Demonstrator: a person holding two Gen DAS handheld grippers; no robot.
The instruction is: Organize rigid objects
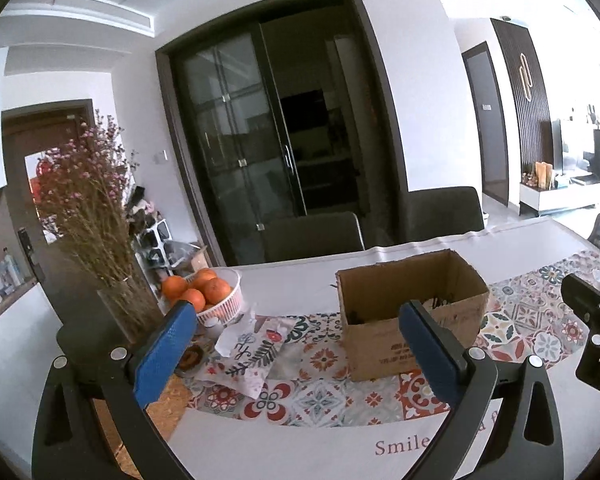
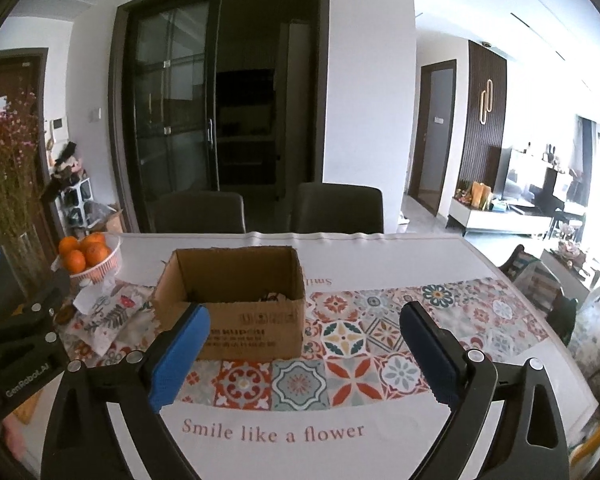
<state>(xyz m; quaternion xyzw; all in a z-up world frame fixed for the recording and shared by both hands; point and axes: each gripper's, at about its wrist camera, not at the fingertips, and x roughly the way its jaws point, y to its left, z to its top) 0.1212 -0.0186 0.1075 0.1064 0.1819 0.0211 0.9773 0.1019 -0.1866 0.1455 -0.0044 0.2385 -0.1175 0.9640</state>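
Left gripper (image 1: 300,344) hangs wide open, its blue-padded fingers (image 1: 162,354) splayed toward ten and two o'clock with nothing between them, pointing forward and a little downward. Right gripper (image 2: 304,344) matches it, jaws spread wide and empty, the blue pads (image 2: 178,356) angled out the same way, nose tipped slightly down. The two ride side by side: in the left wrist view the black body of the right one shows at three o'clock, and in the right wrist view the left one's black frame sits at nine o'clock, close but apart.
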